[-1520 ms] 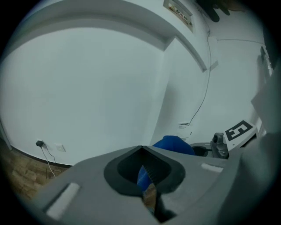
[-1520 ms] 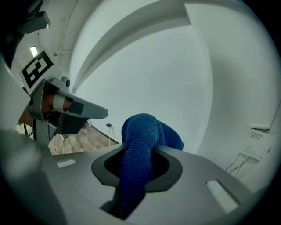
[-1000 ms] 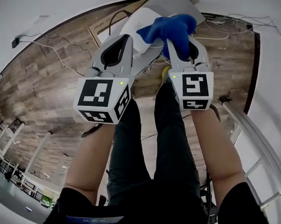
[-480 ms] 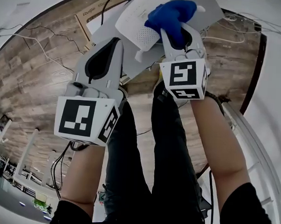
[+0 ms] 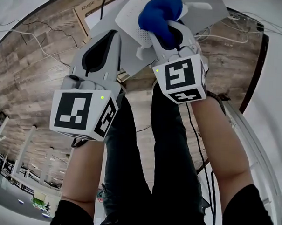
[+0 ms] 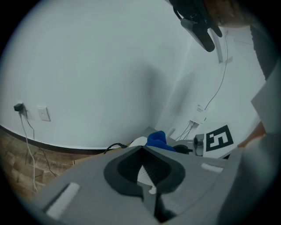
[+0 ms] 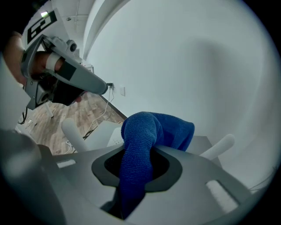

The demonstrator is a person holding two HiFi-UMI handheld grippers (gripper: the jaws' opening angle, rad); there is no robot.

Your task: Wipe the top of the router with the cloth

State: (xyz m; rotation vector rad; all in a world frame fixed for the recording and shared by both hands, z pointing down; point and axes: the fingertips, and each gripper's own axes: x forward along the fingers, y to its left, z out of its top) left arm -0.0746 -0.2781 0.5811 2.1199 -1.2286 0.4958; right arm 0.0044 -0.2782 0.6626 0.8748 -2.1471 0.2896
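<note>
Closest in the head view, saw dark trousers (image 5: 172, 148) and two bare forearms, cropped by the lower edge. Next, the marker cubes, left (image 5: 82, 112) and right (image 5: 182, 79), masking the rear of each tool. Found the left hand-held gripper (image 5: 114, 41) pressed together, jaw against jaw in its own view, with only a sliver of white vented plastic visible through the hollow between them. Possibly nipped on the router's near edge, but could not settle that from any view. Found the right hand-held gripper (image 7: 138, 176) pinching the blue cloth (image 5: 159, 12), bunched and folded over the jaws, hiding their tips and much beyond. Made out the white router (image 5: 131, 27) just past both tools, lying on a grey desk (image 5: 208, 12), with the cloth over its top. Saw little of that top, covered as it was by cloth and jaws. Caught two white antennas in the right gripper view, one (image 7: 74, 132) left of the cloth and one (image 7: 219, 147) right, both partly cut off by the gripper body. Beside the desk, glimpsed a cardboard box (image 5: 87, 12), its print cropped and too small to read. Beyond and below, wood-plank floor (image 5: 35, 72) with thin cables (image 5: 240, 20) trailing across. Farthest, in the left gripper view, a pale wall with a wall socket (image 6: 43, 113) and a dark plug (image 6: 18, 107).
</note>
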